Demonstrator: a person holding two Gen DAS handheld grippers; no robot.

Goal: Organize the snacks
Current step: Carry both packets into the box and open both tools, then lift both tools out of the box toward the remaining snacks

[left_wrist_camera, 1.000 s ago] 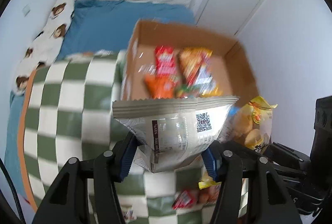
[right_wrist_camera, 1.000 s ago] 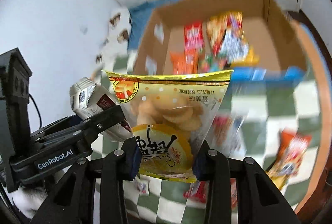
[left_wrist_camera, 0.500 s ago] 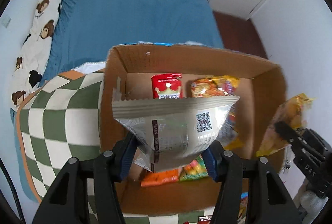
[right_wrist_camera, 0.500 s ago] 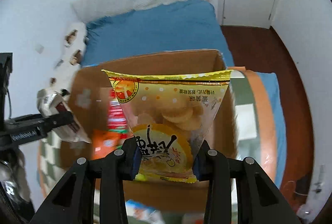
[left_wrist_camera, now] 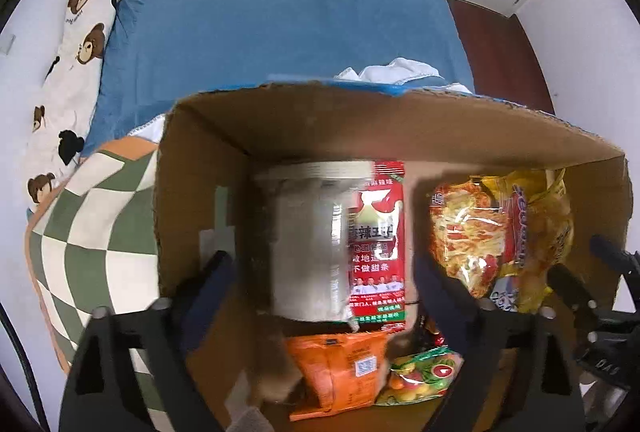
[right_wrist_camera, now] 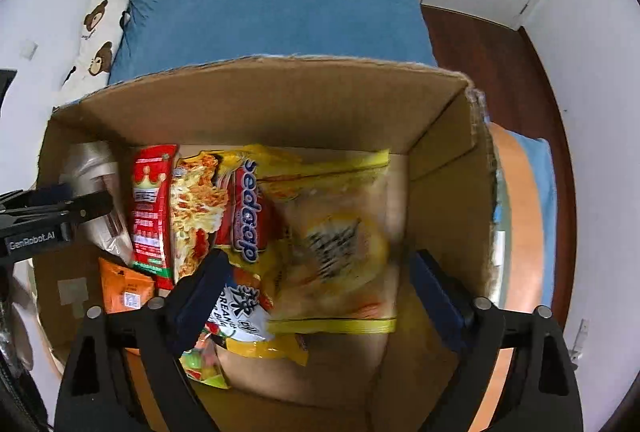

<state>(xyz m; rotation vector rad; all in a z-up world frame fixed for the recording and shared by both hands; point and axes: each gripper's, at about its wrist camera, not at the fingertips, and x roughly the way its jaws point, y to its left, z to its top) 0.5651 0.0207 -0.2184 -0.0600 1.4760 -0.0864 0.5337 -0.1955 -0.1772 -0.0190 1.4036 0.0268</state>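
Both grippers, left gripper [left_wrist_camera: 322,272] and right gripper [right_wrist_camera: 320,272], are black frames with silver screws, blue finger pads [right_wrist_camera: 204,276] and white "GenRobot.AI" lettering.

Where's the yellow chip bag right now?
In the right wrist view the yellow chip bag is inside the cardboard box, blurred between the opening fingers of the right gripper, just right of the Sedaap noodle packet.

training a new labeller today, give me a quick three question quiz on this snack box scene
1. True or false: the brown cardboard box sits on a bed.
2. Which packet lies below the right tool? A: blurred yellow chip bag; B: orange packet.
3. Fill in: the silver-grey foil bag below the left tool lies beside a ___ packet with a crown.

Key: 1 true; 2 A; 3 red.
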